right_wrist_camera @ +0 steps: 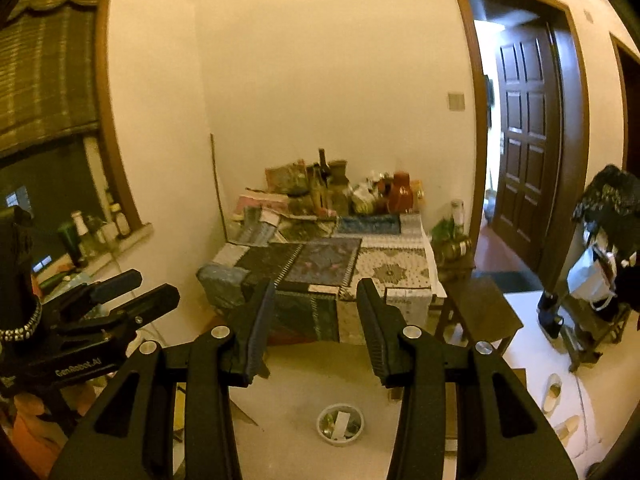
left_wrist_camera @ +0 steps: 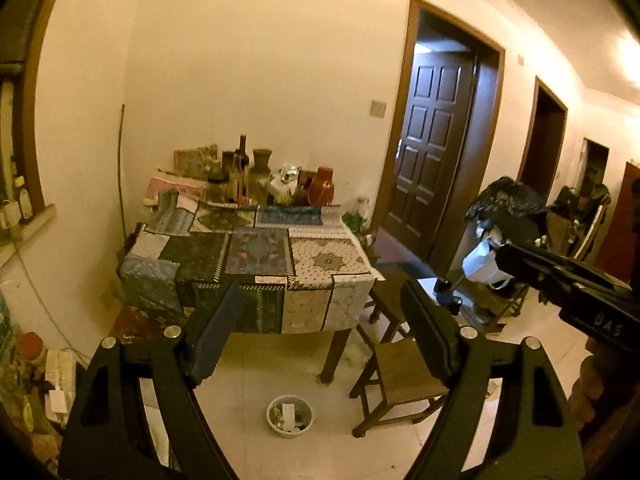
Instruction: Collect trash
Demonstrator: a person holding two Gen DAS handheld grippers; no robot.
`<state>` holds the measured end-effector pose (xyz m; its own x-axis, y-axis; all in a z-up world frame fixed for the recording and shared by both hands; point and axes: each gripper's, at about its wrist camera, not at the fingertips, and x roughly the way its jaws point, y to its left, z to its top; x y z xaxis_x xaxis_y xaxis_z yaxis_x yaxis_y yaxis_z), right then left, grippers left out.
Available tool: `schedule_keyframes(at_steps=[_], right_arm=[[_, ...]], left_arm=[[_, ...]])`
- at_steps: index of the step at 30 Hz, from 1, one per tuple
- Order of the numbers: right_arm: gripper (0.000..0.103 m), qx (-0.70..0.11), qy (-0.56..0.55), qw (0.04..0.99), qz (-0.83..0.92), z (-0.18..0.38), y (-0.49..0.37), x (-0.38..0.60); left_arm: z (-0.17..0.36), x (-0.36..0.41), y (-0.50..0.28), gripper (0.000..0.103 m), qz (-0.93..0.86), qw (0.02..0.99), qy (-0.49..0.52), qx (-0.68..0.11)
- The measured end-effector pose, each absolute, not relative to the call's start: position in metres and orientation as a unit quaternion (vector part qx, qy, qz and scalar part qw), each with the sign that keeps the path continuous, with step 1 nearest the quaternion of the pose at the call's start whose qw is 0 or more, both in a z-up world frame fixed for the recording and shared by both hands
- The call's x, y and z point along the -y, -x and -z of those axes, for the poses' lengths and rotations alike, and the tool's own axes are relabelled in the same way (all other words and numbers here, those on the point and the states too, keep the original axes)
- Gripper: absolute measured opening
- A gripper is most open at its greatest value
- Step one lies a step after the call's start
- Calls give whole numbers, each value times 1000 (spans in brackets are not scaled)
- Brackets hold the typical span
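Note:
A small round white trash basket [left_wrist_camera: 290, 416] with scraps inside stands on the pale floor in front of the table; it also shows in the right wrist view [right_wrist_camera: 340, 424]. My left gripper [left_wrist_camera: 320, 332] is open and empty, held high above the floor facing the table. My right gripper [right_wrist_camera: 316, 324] is open and empty too, at about the same height. The right gripper's body shows at the right of the left wrist view [left_wrist_camera: 568, 284]. The left gripper shows at the left of the right wrist view [right_wrist_camera: 132, 288].
A table with a patchwork cloth [left_wrist_camera: 260, 256] carries bottles, jars and a red jug [left_wrist_camera: 322, 188] at its back. Wooden stools [left_wrist_camera: 404, 380] stand right of it. A rack with bags [left_wrist_camera: 508, 216], an open brown door [left_wrist_camera: 432, 148] and shoes [right_wrist_camera: 554, 392] lie to the right.

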<state>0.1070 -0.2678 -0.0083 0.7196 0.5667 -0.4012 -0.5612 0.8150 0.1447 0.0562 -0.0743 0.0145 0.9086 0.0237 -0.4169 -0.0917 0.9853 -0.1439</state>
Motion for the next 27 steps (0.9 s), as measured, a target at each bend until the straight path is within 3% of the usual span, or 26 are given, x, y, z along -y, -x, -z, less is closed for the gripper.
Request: schedule_keyframes(at_steps=[1,4,6,9,27], right_arm=[[41,-213,-7,928,-305,5,-97,268],[60,-197,-10,932,-304,0,-76,273],[79,-187,-13,935,-301,-2,-65,275],[94,-177,-19,939,-294,-4,-52,278],[97,-170,14,946,-275,-1,-18,282]], left_arm=[[-19,76,-45,83,-27,974,80,-208],[-28,81,-17,90,-25,977,70,-197],[-32,85,-1,94,-29,979,62,-190],[-35,88,16,98,-34,982,56,-179],[-39,97,44,99,-29,985,50,-163]])
